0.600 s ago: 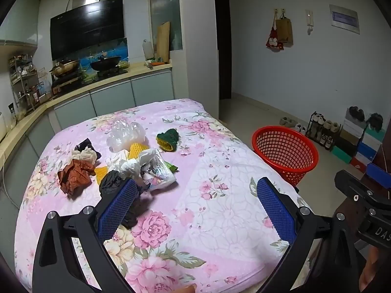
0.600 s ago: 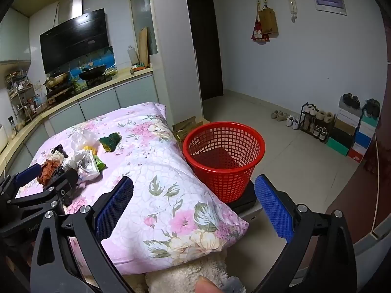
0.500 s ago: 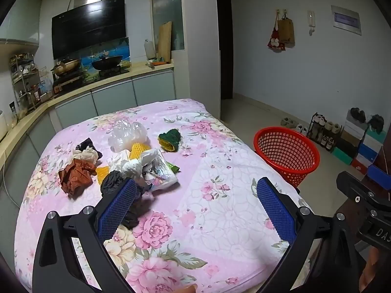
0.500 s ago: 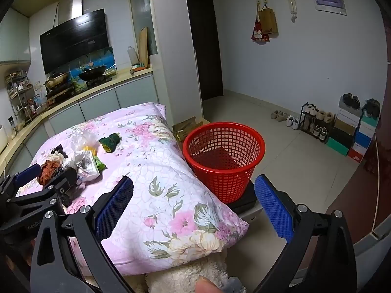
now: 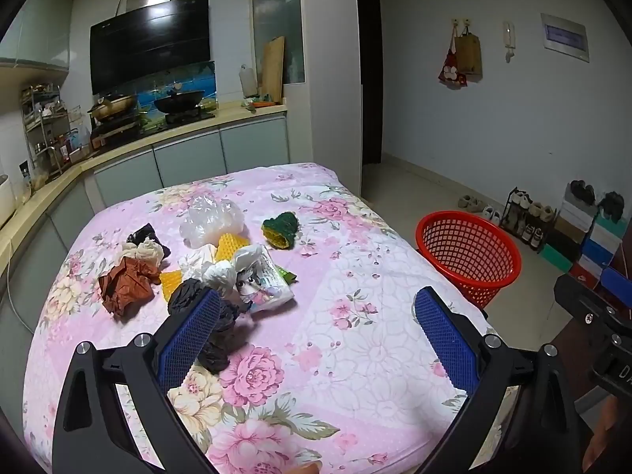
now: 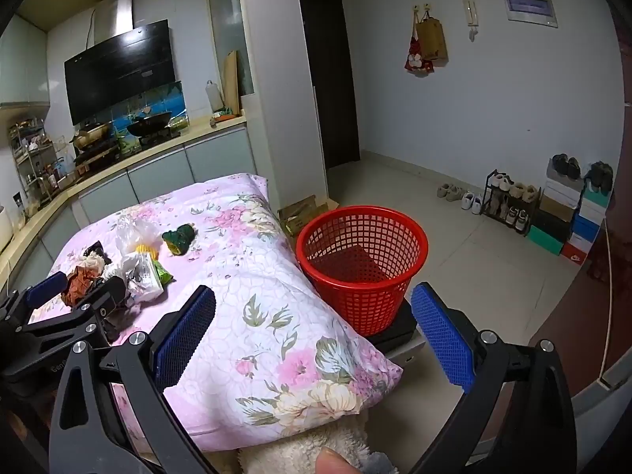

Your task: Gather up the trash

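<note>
Crinkled plastic trash [image 5: 221, 264] on floral quilt [image 5: 355, 339], red mesh basket [image 6: 361, 264] beside; both claws wide, empty.

You have one red basket [image 5: 468, 251] on the floor, two yellow honeycomb pieces [image 5: 231, 244], one brown paper wad [image 5: 125, 286], one clear plastic bag [image 5: 211, 217], one green scrap [image 5: 281, 228] and two black bags [image 5: 205, 316] on the floral cloth [image 5: 355, 335]

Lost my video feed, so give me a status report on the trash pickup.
Left claw and right claw open, empty. Crumpled wrappers and bags piled on pink floral cloth. Red mesh basket empty, beside table. Nothing blocking.
</note>
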A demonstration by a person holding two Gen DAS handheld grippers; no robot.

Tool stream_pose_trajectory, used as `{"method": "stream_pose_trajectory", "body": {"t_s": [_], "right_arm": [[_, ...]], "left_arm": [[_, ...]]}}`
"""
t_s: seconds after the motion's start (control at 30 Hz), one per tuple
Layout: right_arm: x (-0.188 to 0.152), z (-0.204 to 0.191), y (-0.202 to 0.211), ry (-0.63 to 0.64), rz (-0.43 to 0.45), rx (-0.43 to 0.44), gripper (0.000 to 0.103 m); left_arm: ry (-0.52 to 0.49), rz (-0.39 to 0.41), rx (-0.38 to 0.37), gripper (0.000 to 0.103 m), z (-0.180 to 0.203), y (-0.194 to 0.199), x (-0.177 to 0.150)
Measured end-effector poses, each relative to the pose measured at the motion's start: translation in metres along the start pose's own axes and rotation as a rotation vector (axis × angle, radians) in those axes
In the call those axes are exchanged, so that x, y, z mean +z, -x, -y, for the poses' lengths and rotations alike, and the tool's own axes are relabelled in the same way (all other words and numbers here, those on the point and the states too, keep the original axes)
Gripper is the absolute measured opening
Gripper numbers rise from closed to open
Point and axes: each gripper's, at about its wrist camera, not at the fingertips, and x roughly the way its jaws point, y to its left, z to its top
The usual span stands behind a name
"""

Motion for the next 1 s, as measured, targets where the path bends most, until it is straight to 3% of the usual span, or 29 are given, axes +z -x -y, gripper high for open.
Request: {"method": "stream_pose_trajectory", "body": {"t_s": [1.0], "right_arm": [[-0.0006,0.002,-0.0018,-0.004,0.0,0.002,0.096]], "left_arm": [[0.008,0.002,0.0,0.096,-0.0036,-0.0011,-0.0007]]}}
